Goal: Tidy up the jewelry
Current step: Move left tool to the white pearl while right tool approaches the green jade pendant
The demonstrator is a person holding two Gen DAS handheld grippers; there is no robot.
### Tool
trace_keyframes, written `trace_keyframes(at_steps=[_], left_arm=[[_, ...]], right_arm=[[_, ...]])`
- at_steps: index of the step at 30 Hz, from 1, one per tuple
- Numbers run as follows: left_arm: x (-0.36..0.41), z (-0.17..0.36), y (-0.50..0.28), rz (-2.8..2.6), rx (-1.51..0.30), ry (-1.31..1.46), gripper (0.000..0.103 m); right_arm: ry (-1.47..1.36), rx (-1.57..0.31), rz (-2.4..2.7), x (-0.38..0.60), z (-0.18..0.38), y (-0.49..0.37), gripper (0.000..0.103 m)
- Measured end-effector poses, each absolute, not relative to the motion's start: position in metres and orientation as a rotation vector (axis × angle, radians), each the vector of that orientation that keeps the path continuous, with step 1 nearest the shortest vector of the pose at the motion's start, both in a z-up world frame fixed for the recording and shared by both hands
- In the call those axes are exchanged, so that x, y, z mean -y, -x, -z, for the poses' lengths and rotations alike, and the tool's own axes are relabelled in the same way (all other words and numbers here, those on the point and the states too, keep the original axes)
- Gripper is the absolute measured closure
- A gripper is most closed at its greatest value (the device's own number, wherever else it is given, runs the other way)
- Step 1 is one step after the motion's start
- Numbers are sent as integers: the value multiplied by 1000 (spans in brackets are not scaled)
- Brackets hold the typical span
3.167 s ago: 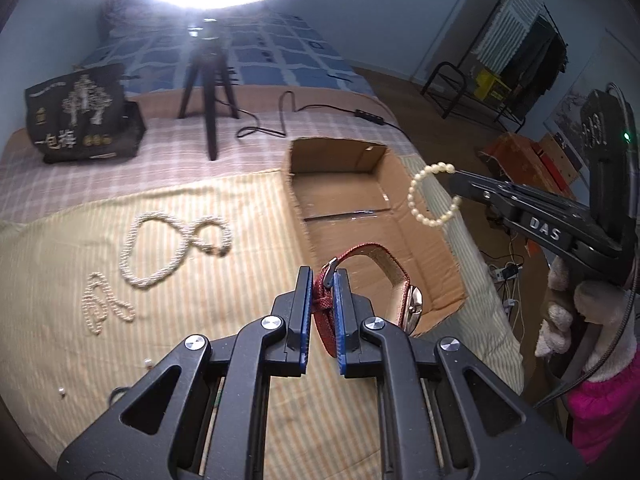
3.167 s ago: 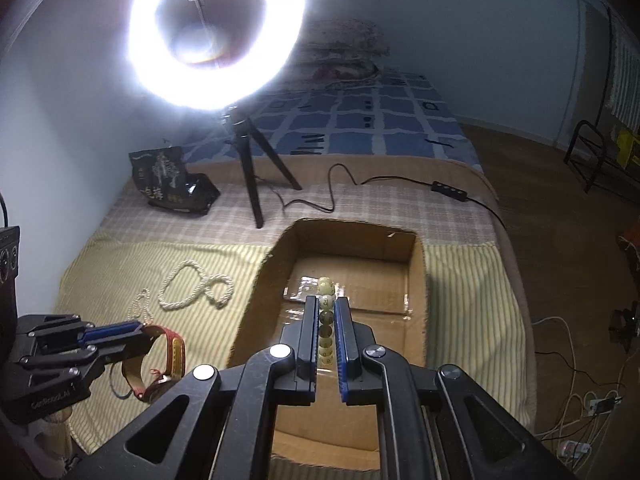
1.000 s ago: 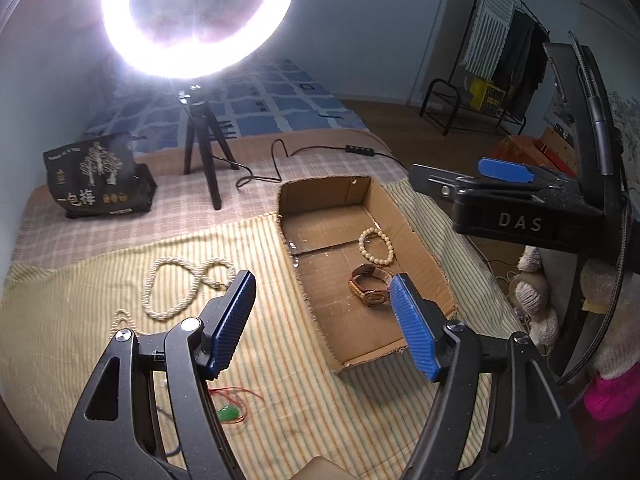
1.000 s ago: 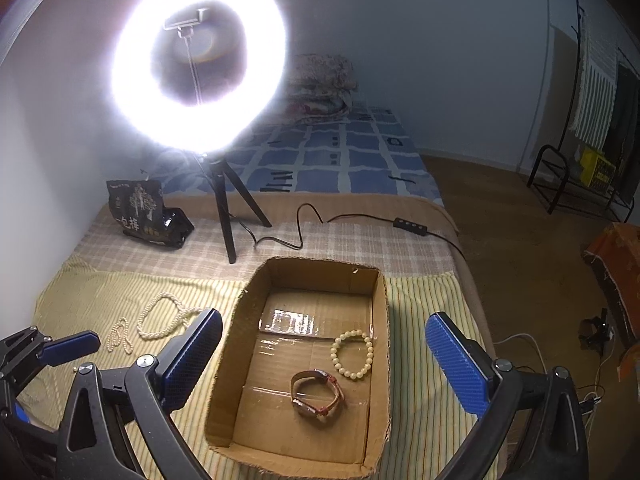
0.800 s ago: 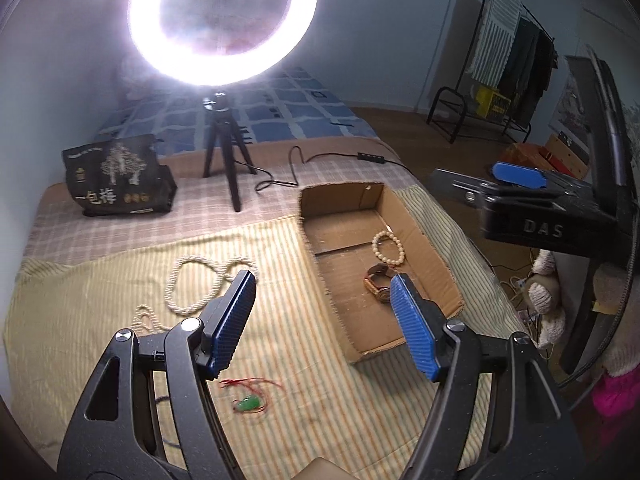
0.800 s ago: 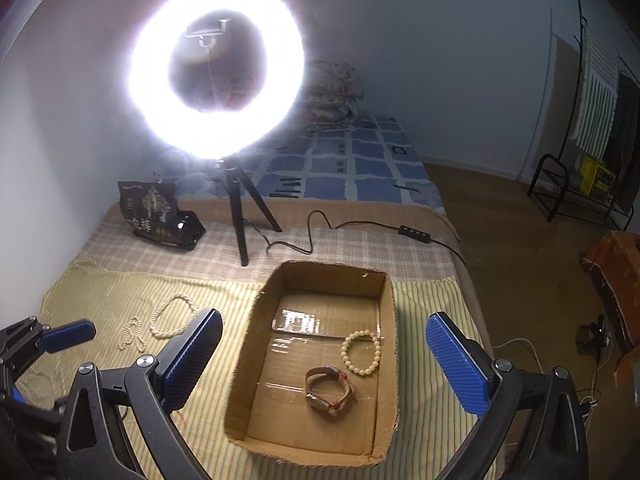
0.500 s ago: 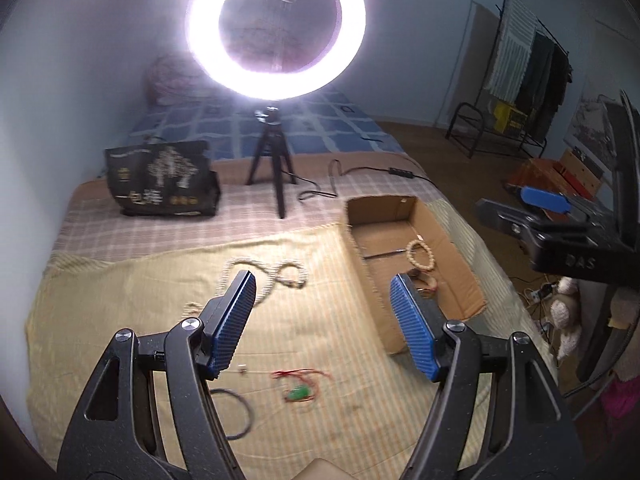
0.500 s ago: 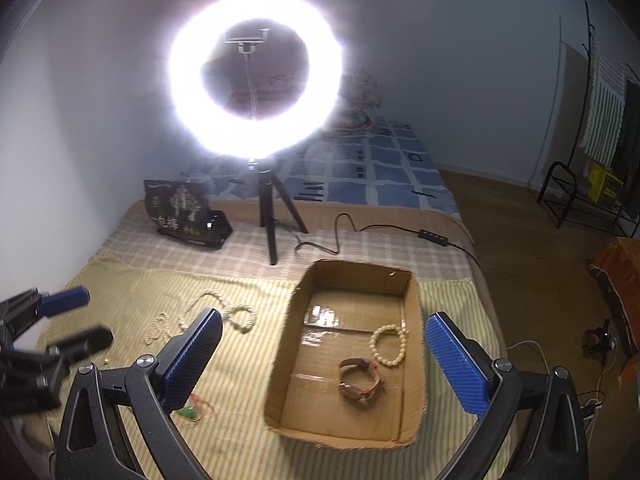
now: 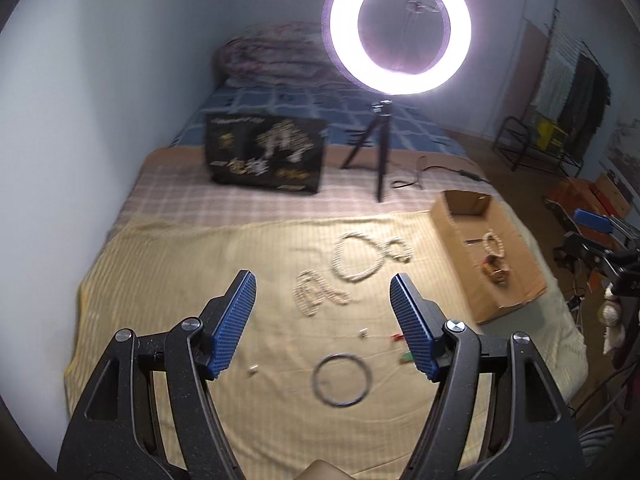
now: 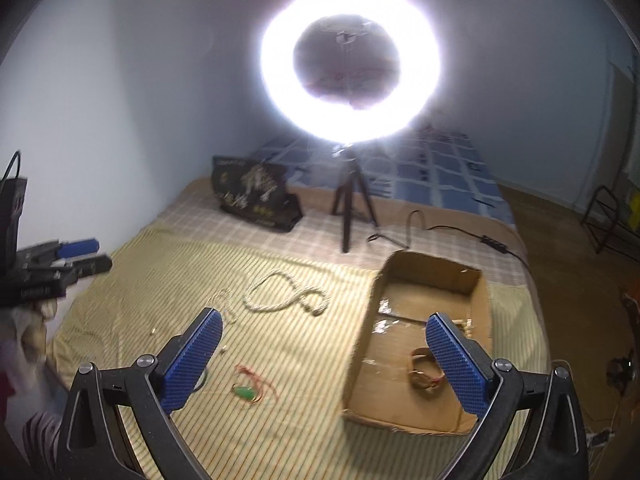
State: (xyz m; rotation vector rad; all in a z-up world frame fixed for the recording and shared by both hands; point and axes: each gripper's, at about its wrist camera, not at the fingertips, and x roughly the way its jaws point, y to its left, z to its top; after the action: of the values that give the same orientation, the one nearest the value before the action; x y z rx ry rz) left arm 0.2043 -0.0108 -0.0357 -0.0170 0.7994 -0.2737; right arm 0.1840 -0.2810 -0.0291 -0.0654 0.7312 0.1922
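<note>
A cardboard box (image 9: 516, 288) (image 10: 366, 328) lies on the yellow striped cloth and holds a bead bracelet (image 9: 493, 242) and a red-strapped watch (image 10: 425, 372) (image 9: 495, 269). On the cloth lie a thick rope necklace (image 9: 360, 258) (image 10: 280, 298), a thin pearl necklace (image 9: 316, 294), a dark bangle (image 9: 341, 379) and a green pendant on red cord (image 10: 247, 392). My left gripper (image 9: 323, 334) hangs open above the cloth, near the bangle, empty. My right gripper (image 10: 320, 356) is open and empty, over the cloth by the box's left wall.
A lit ring light on a tripod (image 9: 378, 160) (image 10: 348, 208) stands behind the cloth, its cable (image 10: 440, 232) trailing right. A black printed bag (image 9: 266, 156) (image 10: 256, 196) sits at the back. Small white beads (image 9: 252, 370) lie loose. The bed edge drops off right of the box.
Both grippers let the watch and bracelet go into the box and opened wide. Since then both views have swung left, away from the box and toward the loose jewelry on the cloth.
</note>
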Motion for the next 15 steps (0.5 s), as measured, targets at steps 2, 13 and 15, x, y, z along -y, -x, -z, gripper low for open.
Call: trace_keyframes(at_steps=[2,13,15], left_arm=[[-8,43,-204,255,-817,32,31],[-63,90,-203,206,-928,93,44],[-65,101,-203,210,-946,100,46]], right_arm=[[96,-751,-221,269,35,-184,0],[185,-904,-352,222,92,-194,11],[209,-917,-384,216,104,-193,15]])
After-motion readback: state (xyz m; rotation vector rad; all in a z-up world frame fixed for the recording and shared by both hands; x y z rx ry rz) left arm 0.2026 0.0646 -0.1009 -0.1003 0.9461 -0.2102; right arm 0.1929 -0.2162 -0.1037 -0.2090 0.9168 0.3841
